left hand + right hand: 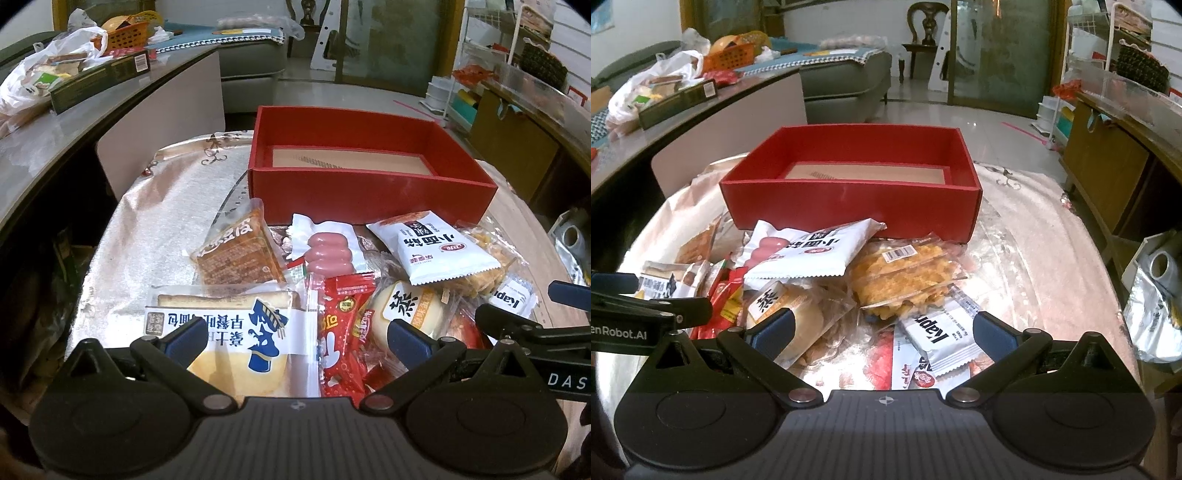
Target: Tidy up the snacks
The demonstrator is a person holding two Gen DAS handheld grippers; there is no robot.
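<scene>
On the silver-covered table, as the left wrist camera has it, the red box stands with nothing visible on the floor of it, and the snacks lie heaped just in front of its near wall. The left gripper hangs over the near edge of the heap with its jaws spread wide and nothing between them; below them lie the bread pack and the red sachet, with the sausage pack and the white pouch farther on toward the box. The right gripper shows at the right edge of this view. From the right wrist camera, the right gripper is likewise wide open and empty, poised above the Kapri bar, with the bun by its left finger and the waffle pack just beyond. The box sits straight ahead. Sorting looks barely begun. To do the first pick well, each gripper should probably settle on one packet only, the top and loosest one, since the wrappers overlap and a low grab may drag a neighbour along. Pinching a packet across its narrow width, near the sealed edge, likely holds slippery film better. It should be lifted clear of the near wall before it is set down flat.
</scene>
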